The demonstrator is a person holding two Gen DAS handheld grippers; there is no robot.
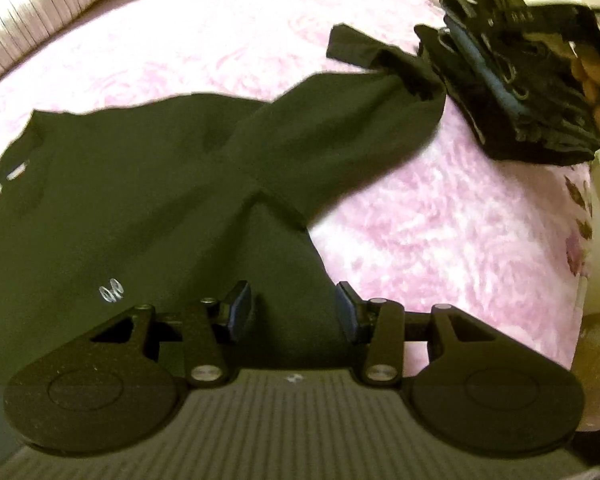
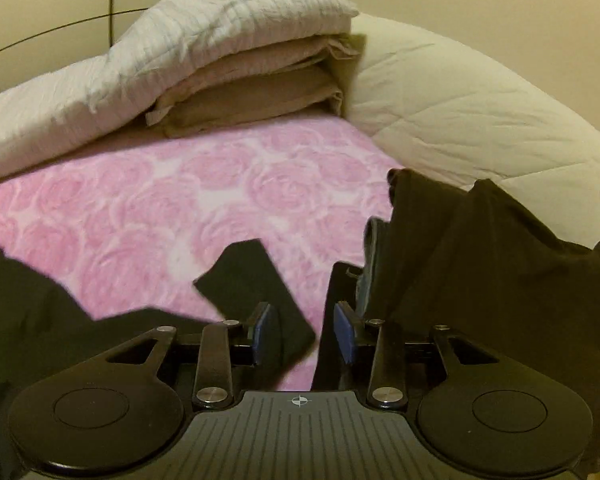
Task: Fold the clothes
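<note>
A dark garment (image 1: pixel 148 184) lies spread across the left and centre of the frame on a pink rose-patterned blanket (image 1: pixel 440 232). One sleeve (image 1: pixel 340 120) runs toward the upper right, its cuff (image 1: pixel 348 46) resting on the blanket. A small white logo (image 1: pixel 111 292) shows at lower left. The left hand-held gripper (image 1: pixel 294 306) occupies the bottom centre, jaws apart over the garment's edge, nothing between them. The right hand-held gripper (image 1: pixel 520 80), blurred, appears at upper right. A striped pillow (image 1: pixel 40 12) sits upper left.
</note>
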